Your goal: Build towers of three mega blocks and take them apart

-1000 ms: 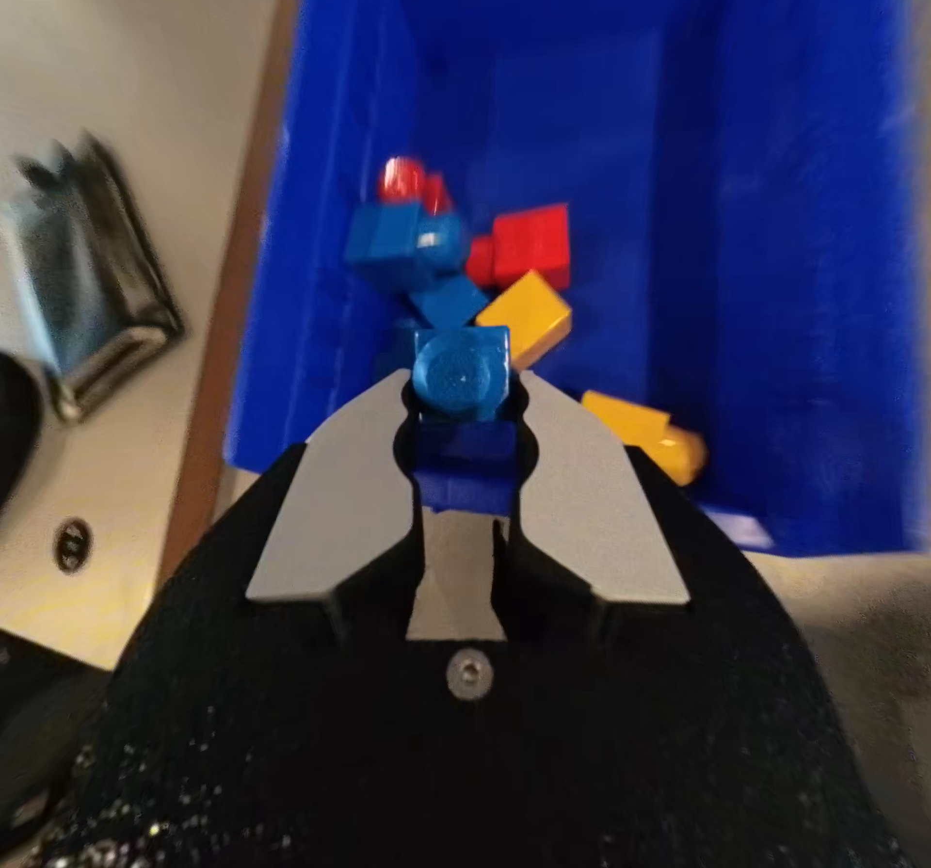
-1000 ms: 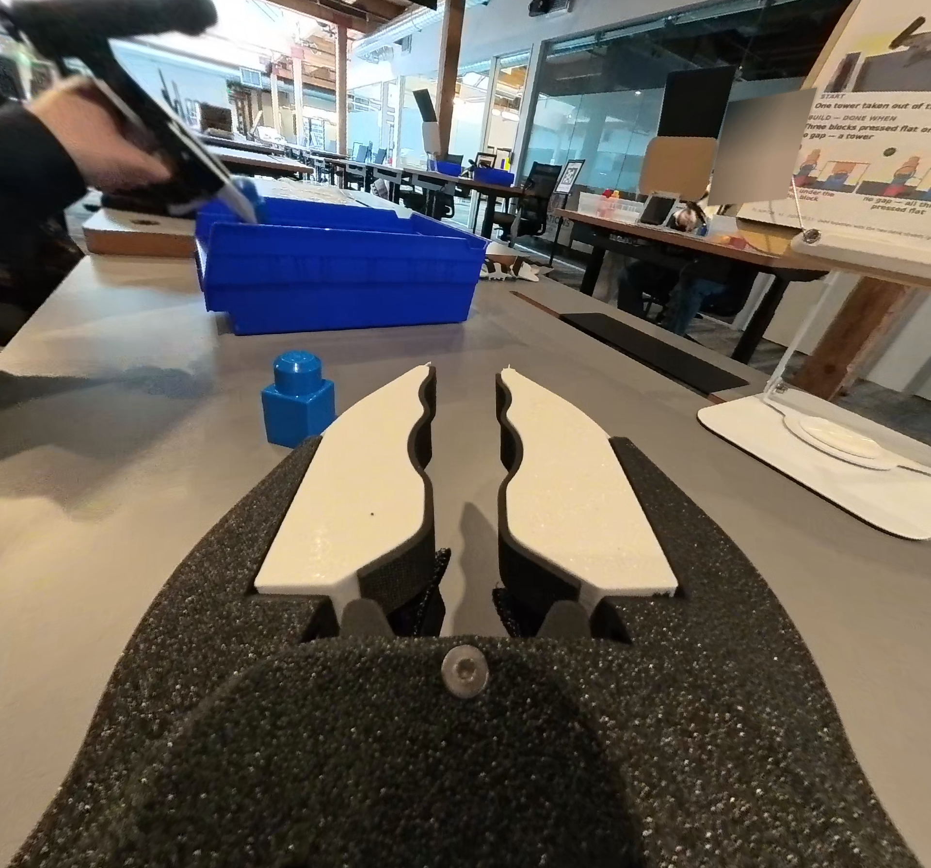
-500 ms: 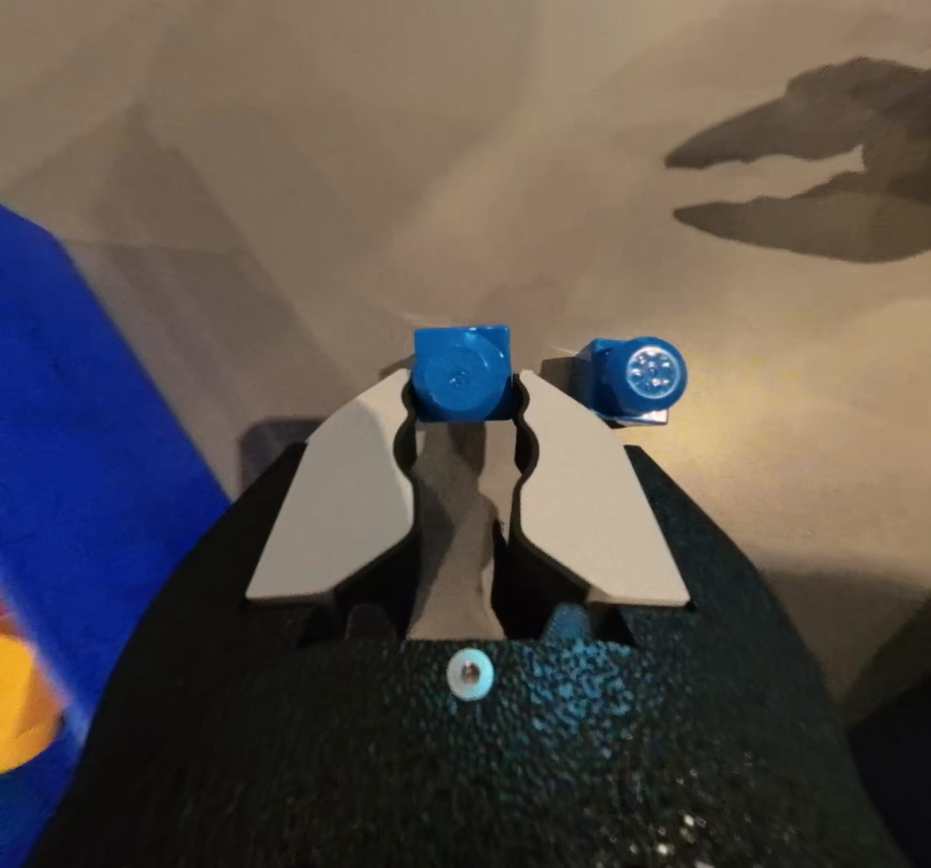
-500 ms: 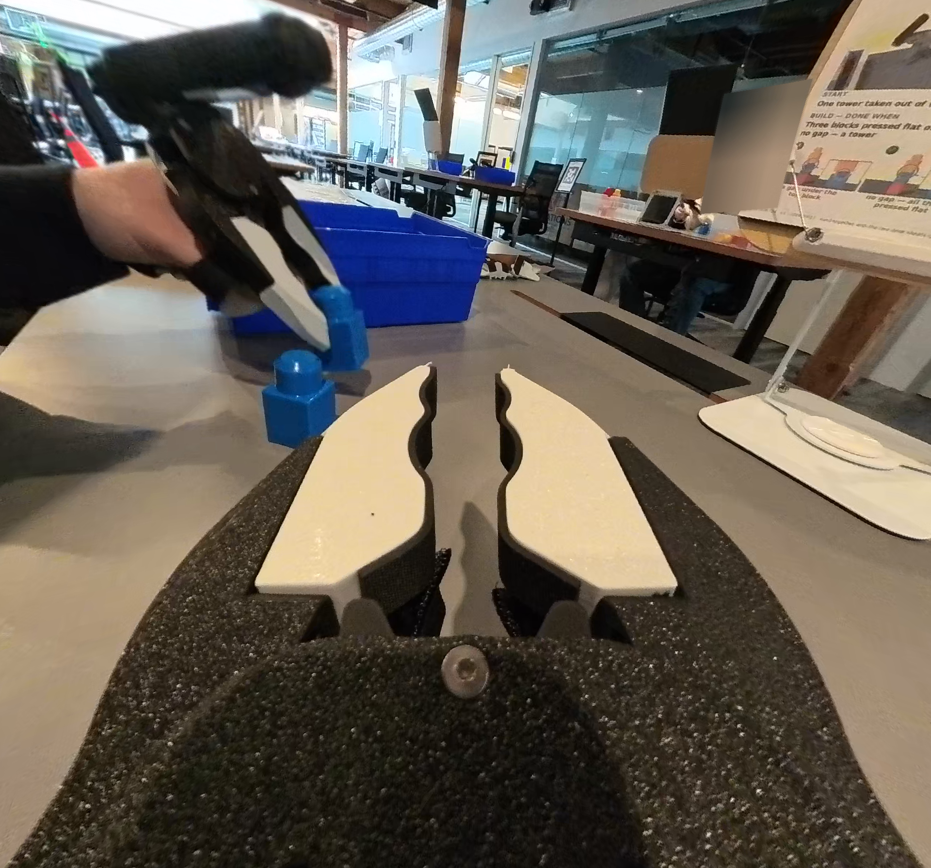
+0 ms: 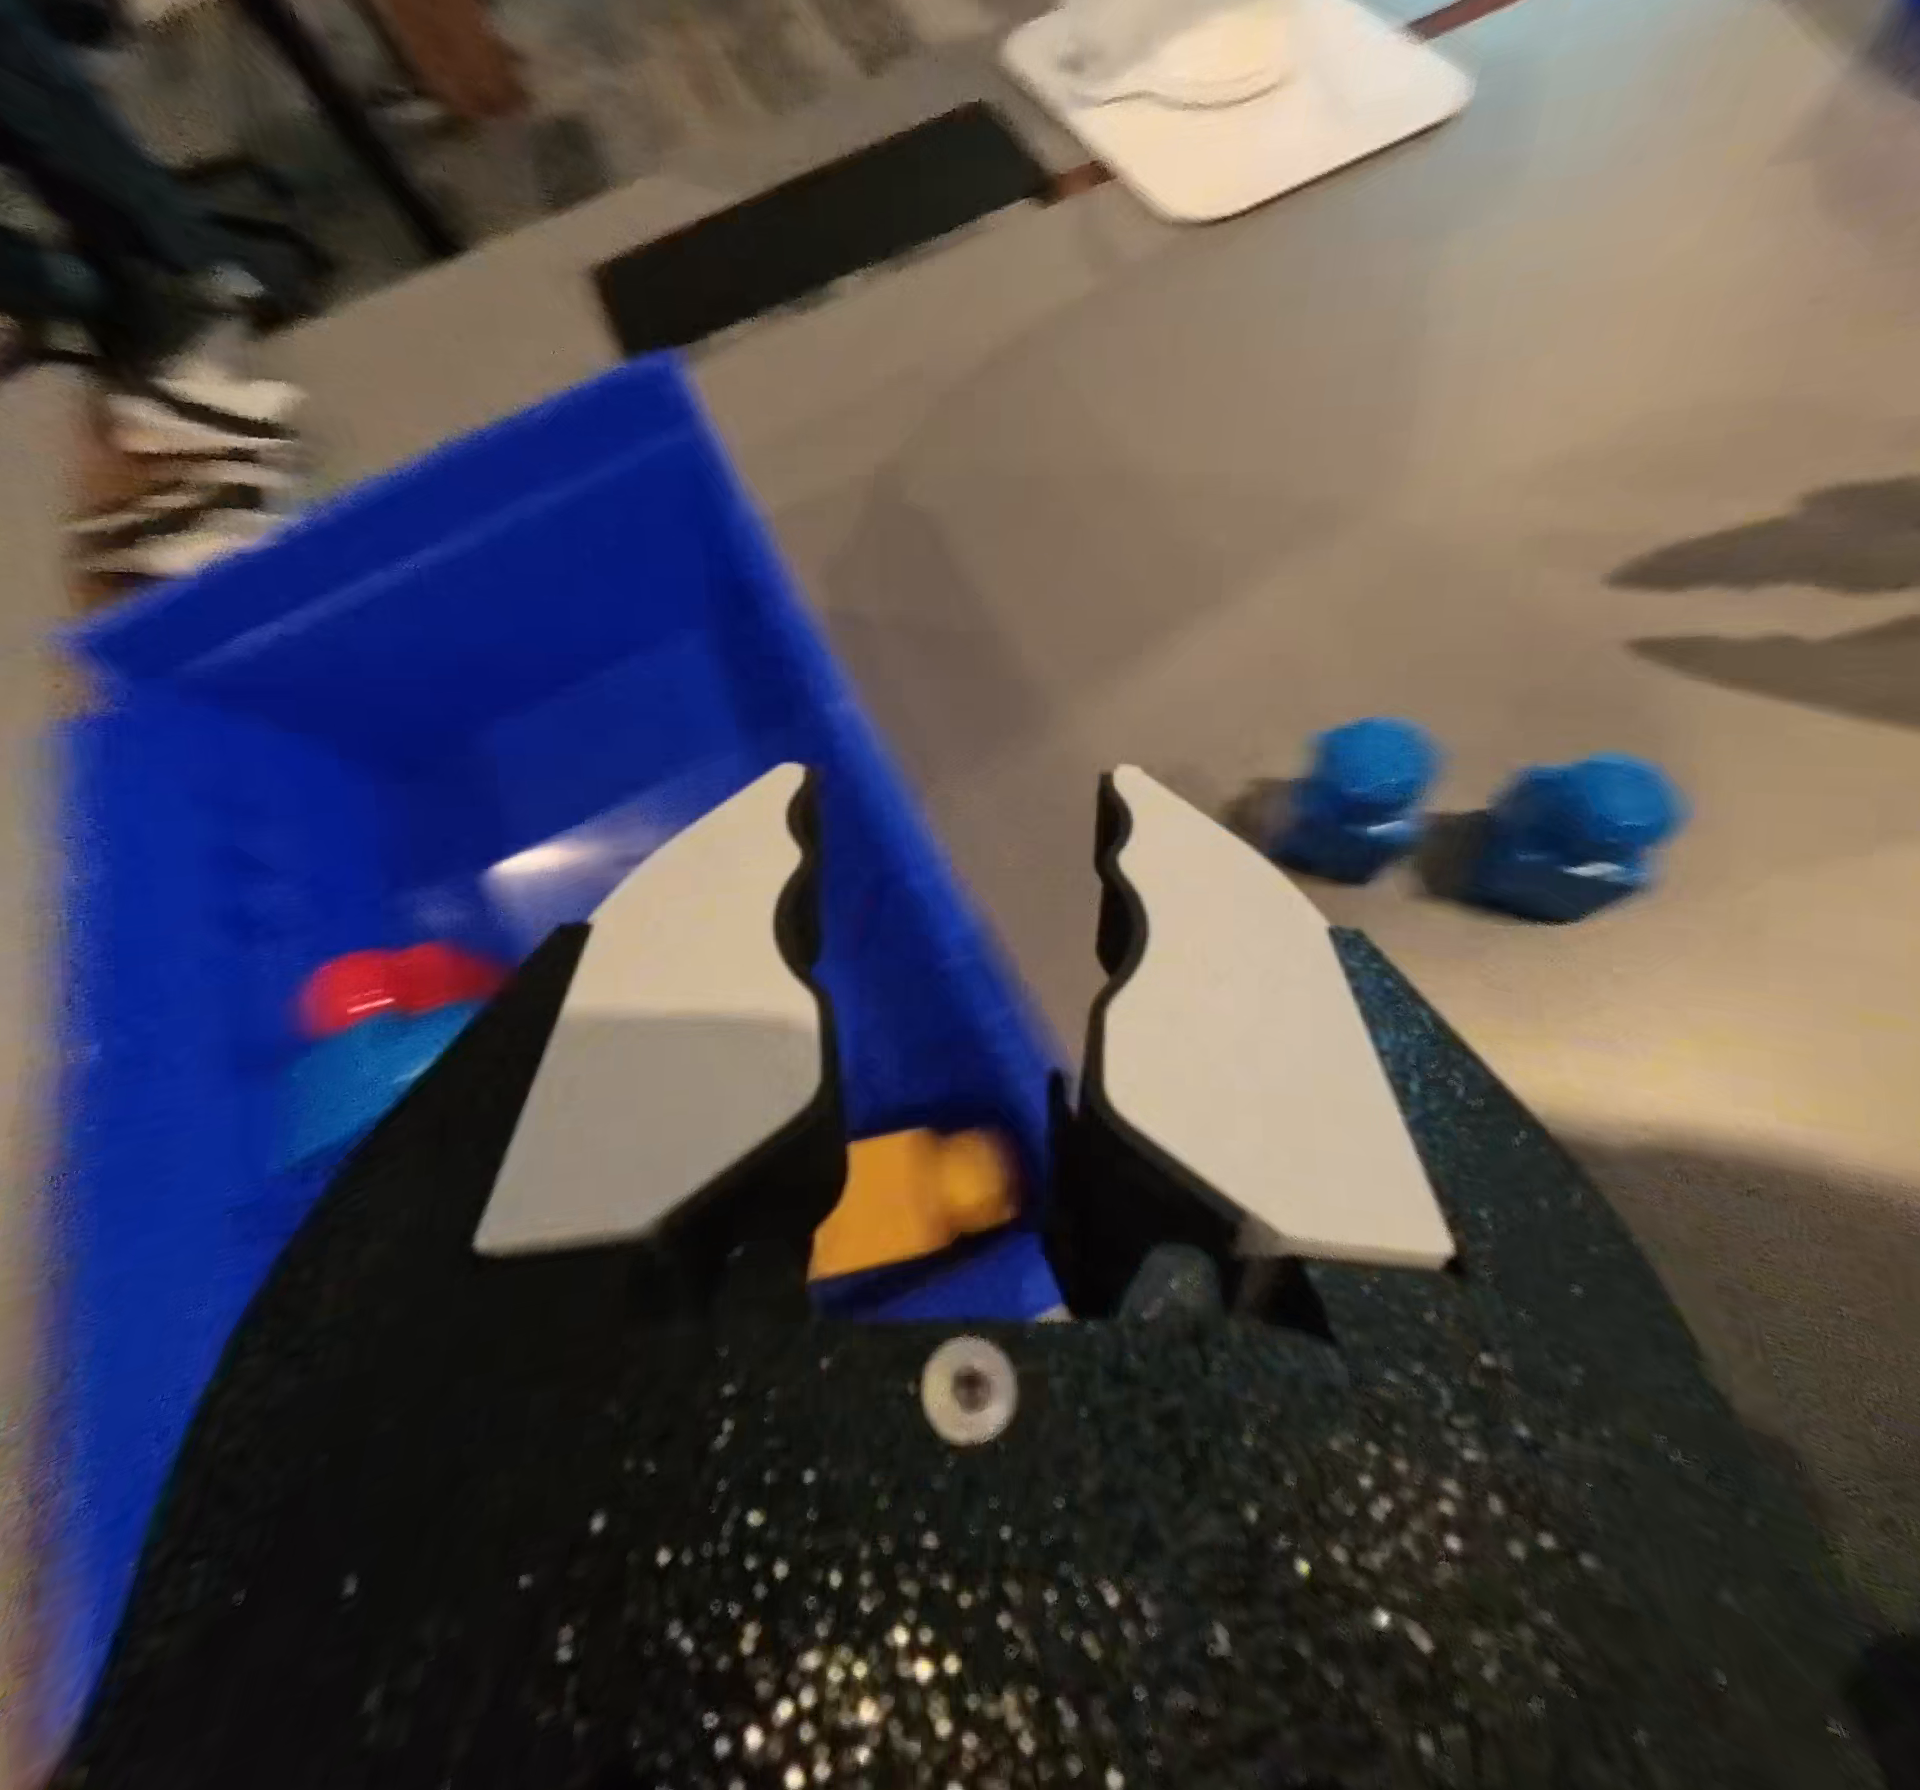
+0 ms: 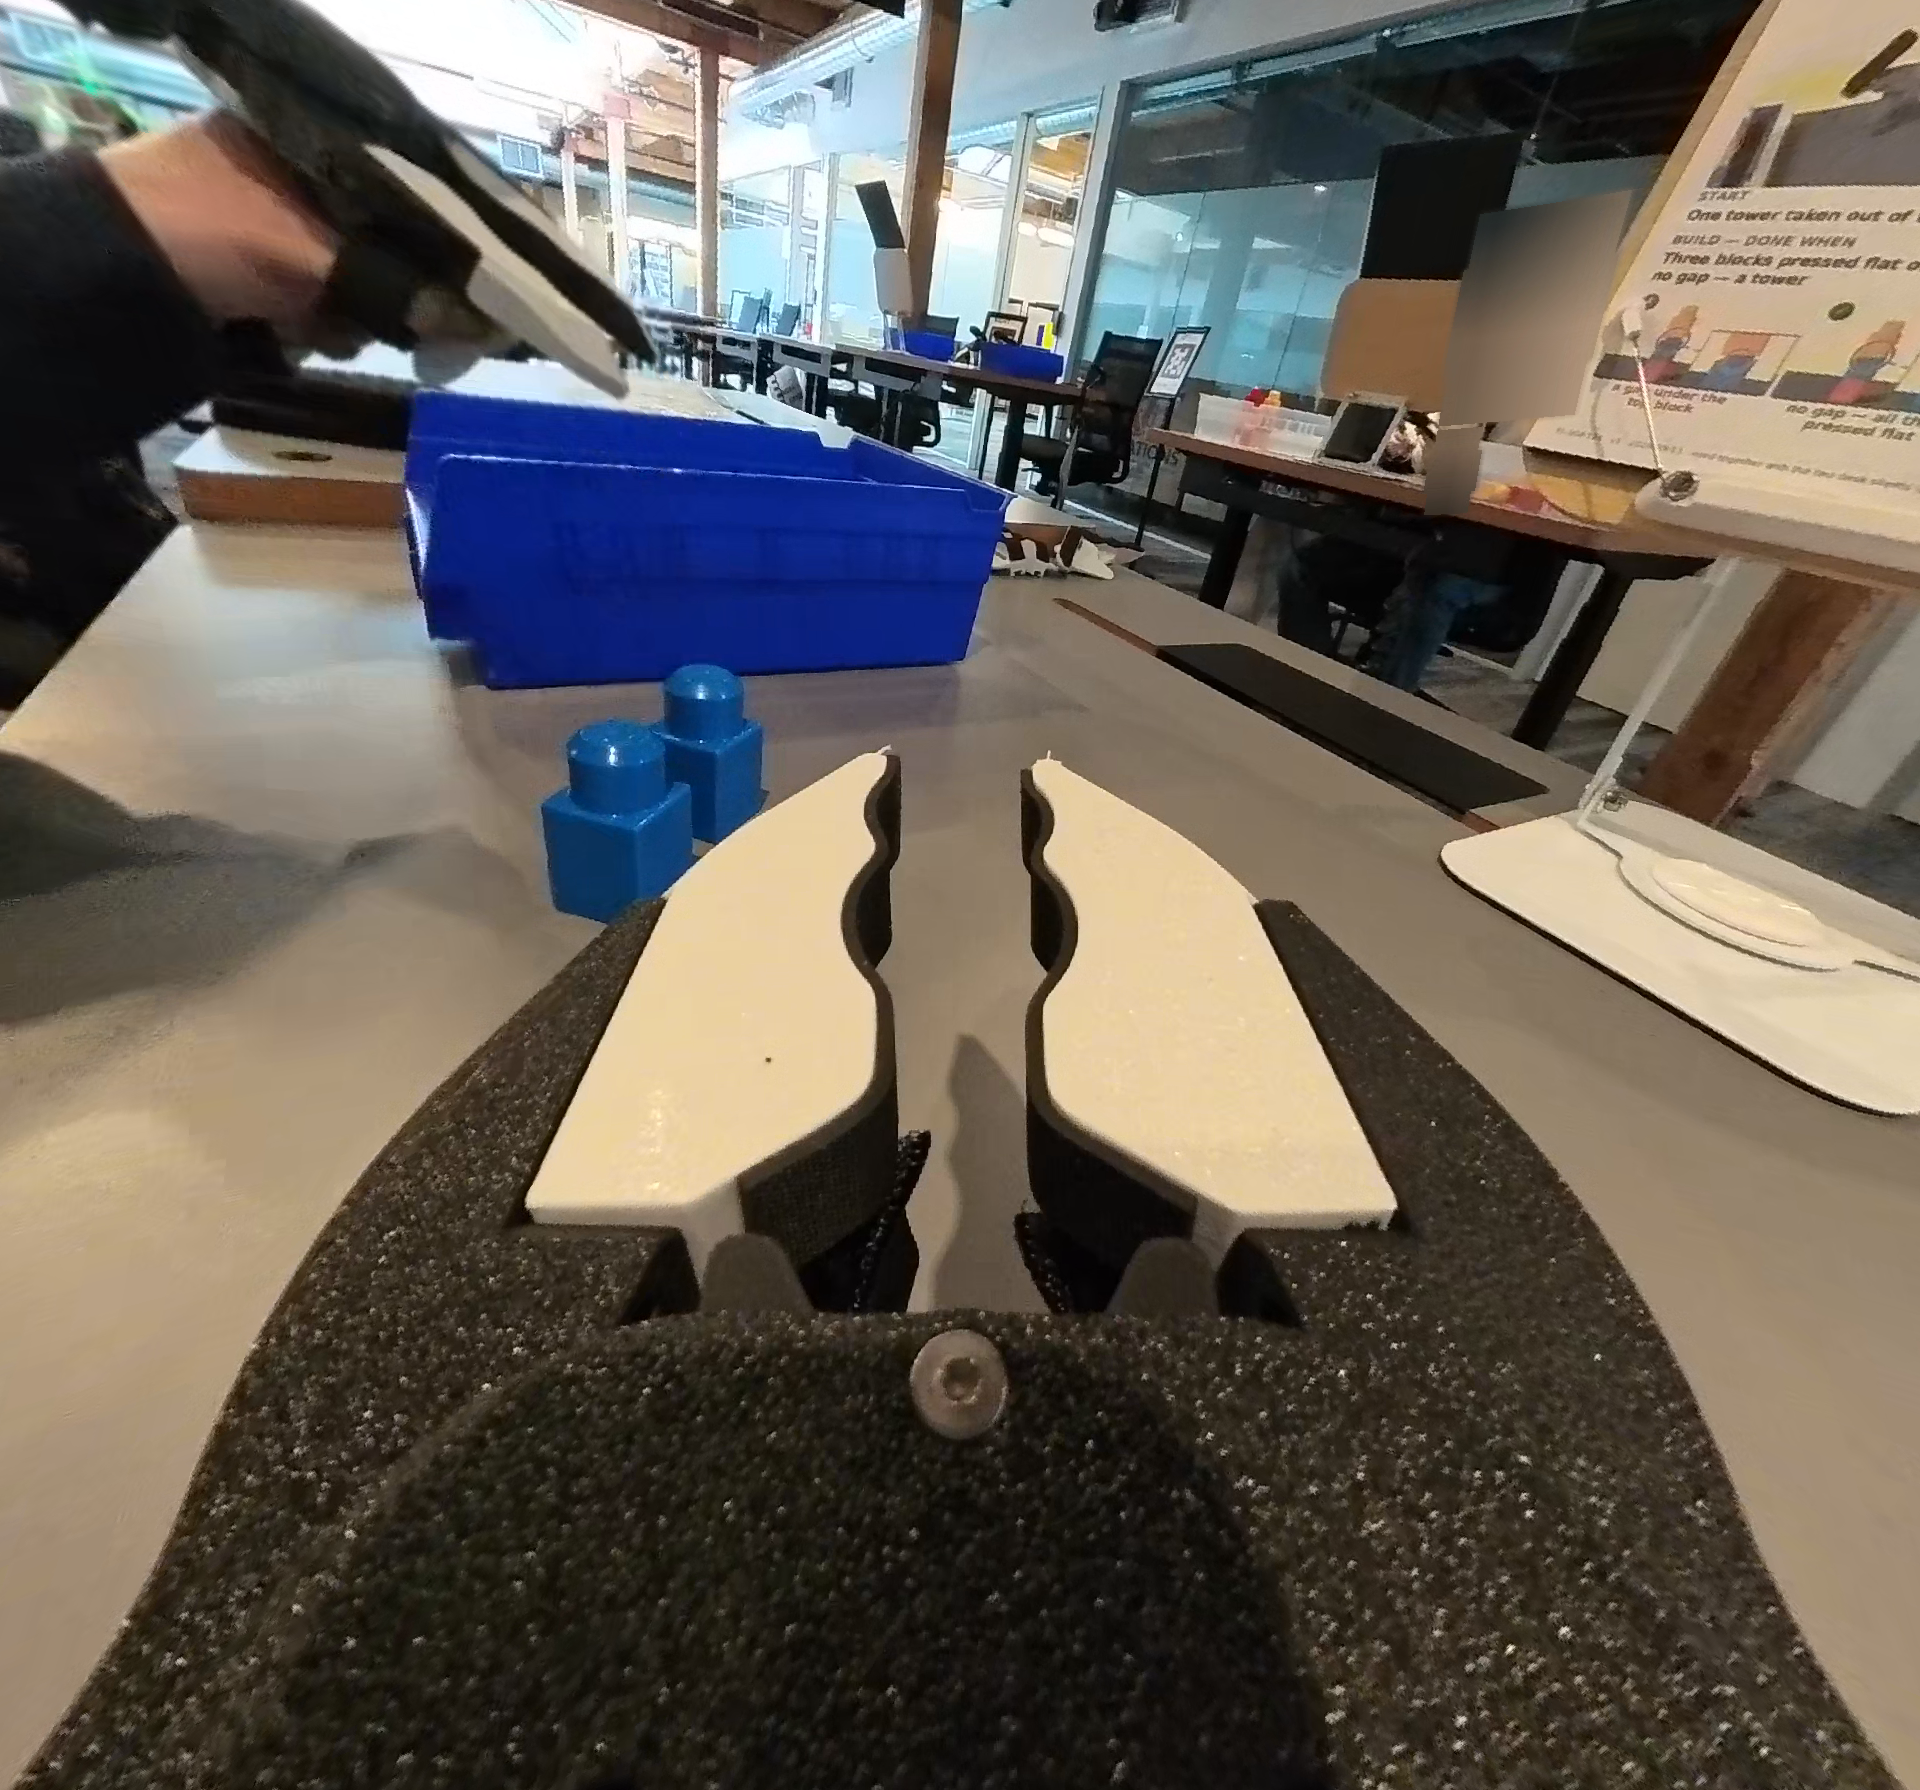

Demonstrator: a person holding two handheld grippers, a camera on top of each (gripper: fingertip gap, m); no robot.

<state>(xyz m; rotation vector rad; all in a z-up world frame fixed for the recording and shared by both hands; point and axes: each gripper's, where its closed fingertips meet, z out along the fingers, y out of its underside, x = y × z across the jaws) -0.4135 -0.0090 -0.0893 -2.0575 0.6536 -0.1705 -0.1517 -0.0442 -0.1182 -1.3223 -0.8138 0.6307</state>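
Two blue mega blocks stand side by side on the grey table, a nearer one (image 6: 613, 826) and a farther one (image 6: 712, 748); both also show in the left wrist view (image 5: 1361, 815) (image 5: 1579, 836). My left gripper (image 5: 956, 784) is open and empty, over the near right wall of the blue bin (image 5: 416, 701). It shows in the right wrist view (image 6: 623, 358) above the bin (image 6: 707, 556). The bin holds a red block (image 5: 395, 997), a yellow block (image 5: 925, 1190) and a blue one (image 5: 353, 1086). My right gripper (image 6: 961, 774) is empty with a narrow gap, low over the table just right of the two blocks.
A white stand base (image 6: 1714, 951) with an instruction board (image 6: 1787, 182) is at the right. A black strip (image 6: 1351, 722) lies along the table's far edge. A wooden board (image 6: 281, 493) lies behind the bin. The person's sleeve is at the left.
My left gripper carried a blue block out of the bin, set it beside the first blue block, opened and swung back over the bin. The right gripper has not moved.
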